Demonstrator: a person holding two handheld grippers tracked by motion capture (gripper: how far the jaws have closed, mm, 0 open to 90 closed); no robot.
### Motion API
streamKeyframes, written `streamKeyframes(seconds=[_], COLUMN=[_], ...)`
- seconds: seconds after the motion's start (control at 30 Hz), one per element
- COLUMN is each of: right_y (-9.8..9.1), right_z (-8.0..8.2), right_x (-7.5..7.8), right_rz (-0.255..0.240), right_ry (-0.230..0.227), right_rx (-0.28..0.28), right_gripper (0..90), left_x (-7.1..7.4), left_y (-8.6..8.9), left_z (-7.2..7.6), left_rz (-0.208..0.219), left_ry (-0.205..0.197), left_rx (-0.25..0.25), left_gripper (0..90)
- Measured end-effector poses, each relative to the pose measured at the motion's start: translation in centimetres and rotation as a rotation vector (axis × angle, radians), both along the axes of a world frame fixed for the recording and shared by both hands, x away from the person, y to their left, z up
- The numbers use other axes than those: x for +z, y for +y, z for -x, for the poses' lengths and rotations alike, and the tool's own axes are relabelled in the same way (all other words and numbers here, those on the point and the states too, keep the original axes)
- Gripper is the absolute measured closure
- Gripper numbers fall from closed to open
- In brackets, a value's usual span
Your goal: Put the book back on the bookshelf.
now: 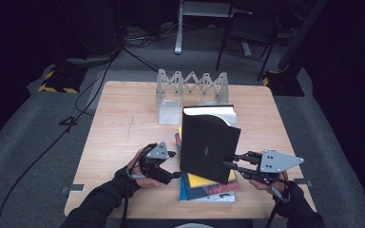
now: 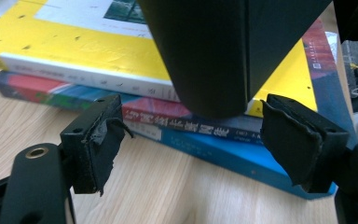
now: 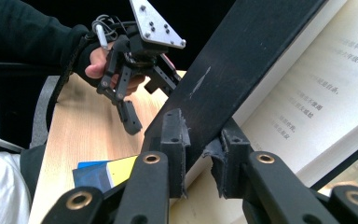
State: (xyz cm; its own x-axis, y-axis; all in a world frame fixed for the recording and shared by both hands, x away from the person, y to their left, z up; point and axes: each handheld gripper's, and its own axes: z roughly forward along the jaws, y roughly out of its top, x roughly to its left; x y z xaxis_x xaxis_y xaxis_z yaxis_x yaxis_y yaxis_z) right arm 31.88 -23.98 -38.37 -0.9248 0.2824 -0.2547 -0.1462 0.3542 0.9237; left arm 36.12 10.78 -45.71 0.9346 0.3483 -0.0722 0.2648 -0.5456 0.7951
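Note:
A black hardcover book (image 1: 209, 142) stands tilted on its lower corner on a stack of books, its pages fanned at the top. My right gripper (image 1: 229, 165) is shut on its cover's lower right edge; in the right gripper view the pads clamp the black cover (image 3: 242, 65) with printed pages behind it. The stack holds a yellow book (image 1: 202, 181), a red one (image 1: 223, 187) and a blue one (image 1: 185, 187). My left gripper (image 1: 176, 165) sits low at the stack's left, jaws open. In the left gripper view its pads (image 2: 93, 144) stand wide apart, below the black book's corner (image 2: 214, 51), touching nothing.
On the wooden table (image 1: 123, 123), a grey folding rack (image 1: 192, 85) stands at the far edge, with a metal bookend (image 1: 168, 111) in front of it. A chair (image 1: 252, 33) and floor cables lie beyond the table.

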Motion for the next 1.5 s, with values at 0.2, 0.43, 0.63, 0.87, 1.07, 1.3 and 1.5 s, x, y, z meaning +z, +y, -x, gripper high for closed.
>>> streamKeyframes(seconds=[0.2,0.43,0.63,0.87,1.07,1.3,1.5], right_y=[-0.1,-0.1,-0.3,-0.9,-1.7,-1.0,-1.2], right_z=[0.2,0.3,0.4,0.1,-0.6,-0.3,-1.1], right_x=[-0.1,-0.2,-0.4,-0.6,-1.4,-1.3,-1.7], right_rz=[0.004,0.002,0.003,0.001,0.008,0.021,-0.019], right_ry=[-0.003,-0.007,-0.005,-0.008,-0.015,-0.083,-0.017], right_rx=[0.002,0.001,-0.015,-0.067,-0.204,-0.28,-0.343], right_gripper=[75.4,75.3,74.7,73.0,76.2,64.1,45.8], left_x=[-0.1,1.3,1.9,2.6,3.2,3.6,3.7], left_y=[-1.0,-2.6,-3.4,-3.9,-3.9,-4.1,-4.2], left_z=[-0.6,-0.6,-1.1,-1.8,-1.5,-1.0,-0.7], left_rz=[0.039,0.102,0.133,0.165,0.194,0.195,0.208], left_ry=[-0.005,-0.043,-0.048,-0.067,-0.121,-0.152,-0.161], left_rx=[-0.033,-0.072,-0.088,-0.103,-0.125,-0.123,-0.116], left_gripper=[21.5,25.7,20.8,23.1,41.5,48.8,49.7])
